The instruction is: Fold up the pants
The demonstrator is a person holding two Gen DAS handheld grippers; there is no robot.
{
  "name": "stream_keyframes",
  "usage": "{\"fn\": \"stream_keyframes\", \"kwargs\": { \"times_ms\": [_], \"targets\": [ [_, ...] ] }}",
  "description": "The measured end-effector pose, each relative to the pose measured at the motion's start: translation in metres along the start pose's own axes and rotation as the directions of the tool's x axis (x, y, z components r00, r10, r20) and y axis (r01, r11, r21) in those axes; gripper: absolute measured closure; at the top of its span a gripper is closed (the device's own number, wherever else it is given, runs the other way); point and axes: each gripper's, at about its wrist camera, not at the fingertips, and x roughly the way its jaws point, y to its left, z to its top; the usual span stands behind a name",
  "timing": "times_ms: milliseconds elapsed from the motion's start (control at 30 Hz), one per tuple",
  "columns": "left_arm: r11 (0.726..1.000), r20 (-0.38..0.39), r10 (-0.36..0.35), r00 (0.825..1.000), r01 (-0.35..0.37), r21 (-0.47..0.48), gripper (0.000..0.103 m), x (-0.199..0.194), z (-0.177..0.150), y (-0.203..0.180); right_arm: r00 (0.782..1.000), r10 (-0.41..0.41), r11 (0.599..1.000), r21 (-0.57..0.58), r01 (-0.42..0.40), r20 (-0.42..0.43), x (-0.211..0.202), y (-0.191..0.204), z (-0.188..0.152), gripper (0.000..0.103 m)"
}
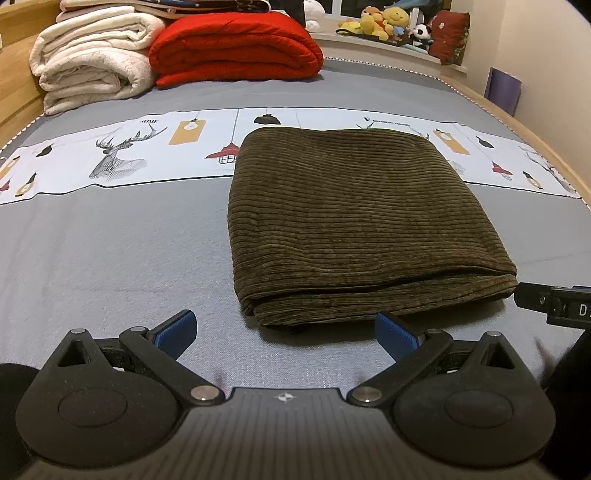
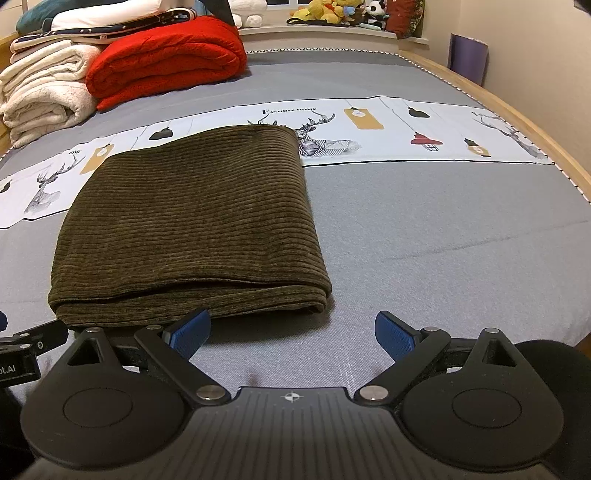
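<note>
- I'm holding the left gripper (image 1: 285, 334) and right gripper (image 2: 291, 334) with jaws spread, empty, just before the folded corduroy pants (image 1: 354, 221).
- Pants are lying across the bed's printed band (image 1: 147, 147); they're looking soft, thick, floppy, so I'm favouring the near folded edge.

A wood-framed bed (image 1: 532, 122) with a grey sheet (image 1: 110, 251) crossed by a white deer-and-lamp printed band (image 2: 424, 136) fills the room, with folded cream blankets (image 1: 92, 66) and a red quilt (image 1: 236, 48) at its far end, plush toys (image 1: 384, 22) on the window ledge, and a beige wall (image 2: 535, 55) alongside.
</note>
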Motion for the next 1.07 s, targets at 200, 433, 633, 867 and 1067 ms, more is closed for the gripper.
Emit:
{"fn": "stream_keyframes", "kwargs": {
  "times_ms": [200, 433, 633, 867, 1067],
  "targets": [
    [1.0, 0.004, -0.006, 1.0, 0.006, 0.01, 0.0, 0.0002, -0.0003, -0.0011, 1.0, 0.001, 1.0, 0.002, -0.001, 0.0, -0.0003, 0.0005, 0.0007, 0.007],
    [1.0, 0.008, -0.01, 1.0, 0.01, 0.014, 0.0, 0.0006, -0.0005, -0.0012, 1.0, 0.0, 1.0, 0.003, 0.0, 0.001, -0.0002, 0.001, 0.0008, 0.007],
    [1.0, 0.014, -0.016, 1.0, 0.015, 0.019, 0.0, 0.0, -0.0011, -0.0022, 1.0, 0.0, 1.0, 0.003, 0.0, 0.0, -0.0001, 0.001, 0.0007, 0.007],
    [1.0, 0.015, -0.019, 1.0, 0.018, 0.021, 0.0, 0.0, -0.0014, -0.0024, 1.0, 0.0, 1.0, 0.003, 0.0, 0.0, -0.0001, 0.0011, 0.0006, 0.007],
    [0.999, 0.018, -0.022, 1.0, 0.021, 0.027, 0.0, -0.0007, -0.0017, -0.0033, 1.0, 0.0, 1.0, 0.004, 0.0, 0.0, -0.0001, 0.0012, 0.0006, 0.007]
  ]
}}
